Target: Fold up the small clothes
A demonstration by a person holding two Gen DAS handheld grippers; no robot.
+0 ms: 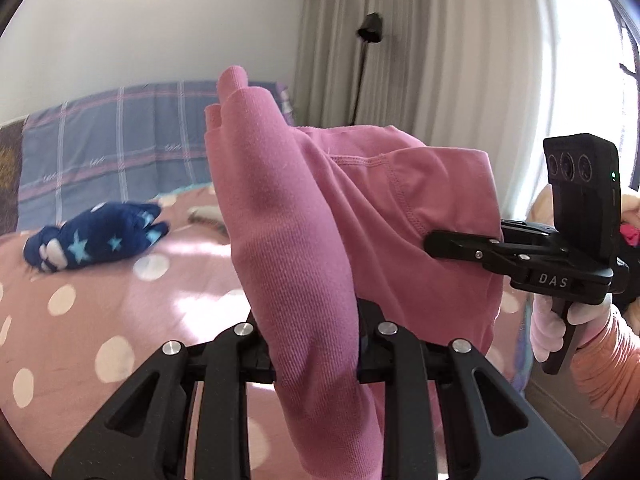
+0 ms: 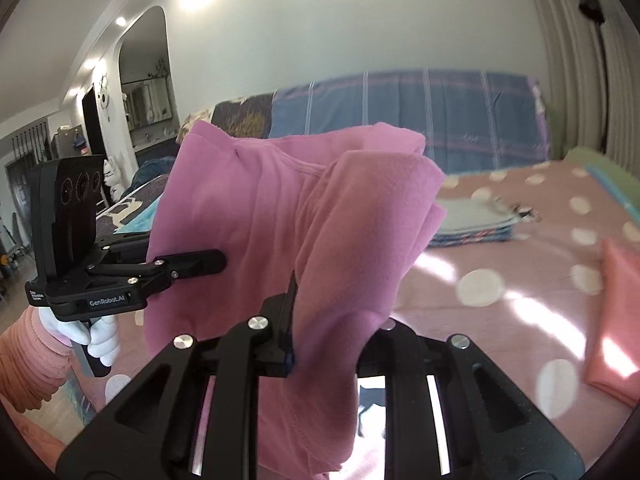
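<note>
Both your left gripper (image 1: pixel 316 344) and right gripper (image 2: pixel 332 336) are clamped on the soft pink knit garment (image 1: pixel 320 208), held bunched above the polka-dot pink bed (image 1: pixel 120 308). It could fold crooked, since the layers hang uneven.

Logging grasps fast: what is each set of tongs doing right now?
Left tongs: closed on the pink garment, lifted above the bed.
Right tongs: closed on the same pink garment.

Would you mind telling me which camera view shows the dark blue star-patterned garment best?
The left wrist view: the dark blue star-patterned garment lies crumpled on the pink polka-dot bedspread. The right wrist view does not show it.
</note>
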